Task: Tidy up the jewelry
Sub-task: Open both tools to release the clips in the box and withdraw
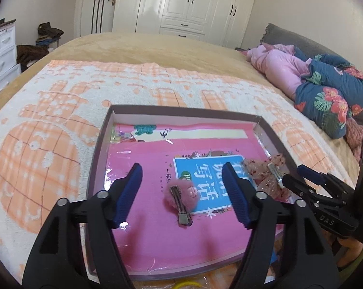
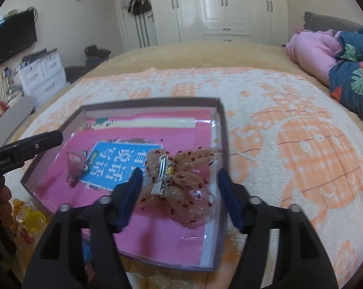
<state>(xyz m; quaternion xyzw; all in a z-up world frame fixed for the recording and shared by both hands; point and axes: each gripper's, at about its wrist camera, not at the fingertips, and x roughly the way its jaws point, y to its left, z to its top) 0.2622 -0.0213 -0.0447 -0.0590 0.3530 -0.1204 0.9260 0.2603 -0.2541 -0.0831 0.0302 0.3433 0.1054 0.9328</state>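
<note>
So both clips are sitting inside the shallow box (image 1: 102, 142) on the bed, on top of the pink book cover (image 1: 157, 231). Going left to right: the left gripper (image 1: 181, 187) has its jaws spread wide with nothing pinched, and the fuzzy pink hair clip (image 1: 181, 196) lies loose on the cover between the blue pads, metal bar facing up. Looks like a clean drop to me.

Further right, the sheer bow clip (image 2: 179, 180) with the little red specks rests near the box's right wall (image 2: 223, 144), silver bar up. The right gripper (image 2: 181, 192) is also let go, pads on either side of the bow but not squeezing it as far as I can tell.

If I were doing this, I'd lift both grippers straight up and back, not sideways. That mesh is floppy and could snag on a pad and get dragged out. Same with the fuzz on the left one. Also keep the right pad off the box wall so the box doesn't shift.
</note>
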